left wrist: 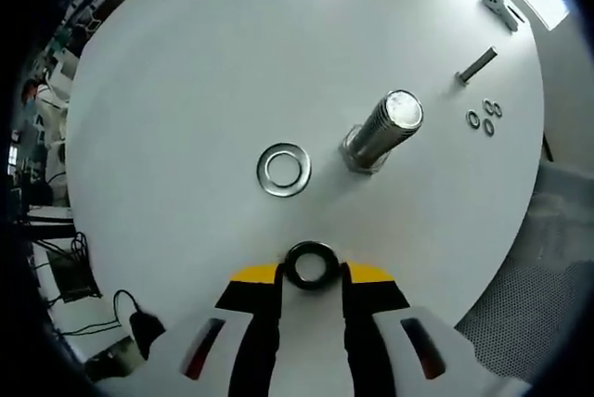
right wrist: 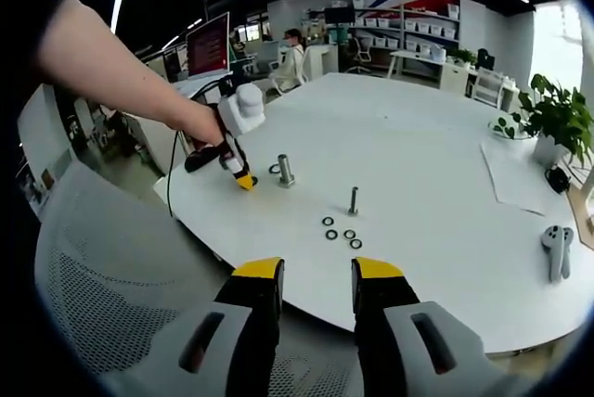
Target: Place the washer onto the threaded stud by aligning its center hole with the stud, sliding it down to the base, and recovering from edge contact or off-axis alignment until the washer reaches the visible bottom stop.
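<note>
The left gripper (left wrist: 311,272) angled down, clamped on a dark washer (left wrist: 310,264), apparently short of the threaded stud (left wrist: 385,128); the right gripper (right wrist: 315,275) hung open.

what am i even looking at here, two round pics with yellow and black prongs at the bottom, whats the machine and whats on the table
There is no robot here. A person holds a hand tool with a two-jaw claw in each hand, and a fisheye camera rides on each tool, hence the round pictures.

The left gripper view looks down at a white table. Its left claw grips a dark washer by its rim. Just beyond lies a larger silver washer, and beside that a thick threaded stud stands upright. Farther off are a smaller bolt and three small rings.

The right gripper view looks across the same table from farther back. Its right claw is open and empty. You can see the person's hand holding the other tool near the stud.
</note>
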{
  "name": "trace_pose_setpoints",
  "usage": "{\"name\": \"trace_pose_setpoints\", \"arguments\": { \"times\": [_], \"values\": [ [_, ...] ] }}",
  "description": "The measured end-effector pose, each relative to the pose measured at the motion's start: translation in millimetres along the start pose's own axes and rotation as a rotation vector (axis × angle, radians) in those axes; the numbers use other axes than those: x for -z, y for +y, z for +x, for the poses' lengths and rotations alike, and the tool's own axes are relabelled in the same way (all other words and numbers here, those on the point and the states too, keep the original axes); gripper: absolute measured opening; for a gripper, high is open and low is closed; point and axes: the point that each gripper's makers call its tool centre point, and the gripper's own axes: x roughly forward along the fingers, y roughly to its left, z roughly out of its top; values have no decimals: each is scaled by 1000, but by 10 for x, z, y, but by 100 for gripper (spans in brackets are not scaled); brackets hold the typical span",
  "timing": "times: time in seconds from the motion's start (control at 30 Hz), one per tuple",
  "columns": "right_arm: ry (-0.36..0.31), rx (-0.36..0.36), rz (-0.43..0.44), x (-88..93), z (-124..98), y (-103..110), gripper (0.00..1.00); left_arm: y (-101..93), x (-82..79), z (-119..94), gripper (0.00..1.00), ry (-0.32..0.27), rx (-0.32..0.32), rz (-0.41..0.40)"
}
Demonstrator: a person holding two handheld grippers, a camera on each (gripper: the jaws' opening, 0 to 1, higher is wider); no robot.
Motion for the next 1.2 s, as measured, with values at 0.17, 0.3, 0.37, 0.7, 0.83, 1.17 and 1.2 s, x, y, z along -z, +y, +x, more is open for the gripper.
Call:
{"name": "trace_pose_setpoints", "arguments": {
  "times": [0.17,0.3,0.37,0.7,0.83,1.17,1.2],
  "values": [
    [-1,1,0,-1,-1,-4,32,19,2,-5,21,-6,6,2],
    [3,2,-3,6,-4,-9,32,42,-11,2,21,-2,7,5],
    [3,3,-4,9,-4,-11,31,45,-12,1,20,2,7,-2],
    [4,4,-7,6,-6,-14,31,68,4,8,19,-48,8,10],
    [5,4,-9,10,-6,-17,31,13,17,-19,19,-56,6,17],
    [4,7,-10,9,-5,-20,31,70,8,-17,19,-96,16,-7],
    [4,7,-10,9,-4,-19,31,69,7,-16,19,-94,14,0]
  ]
}}
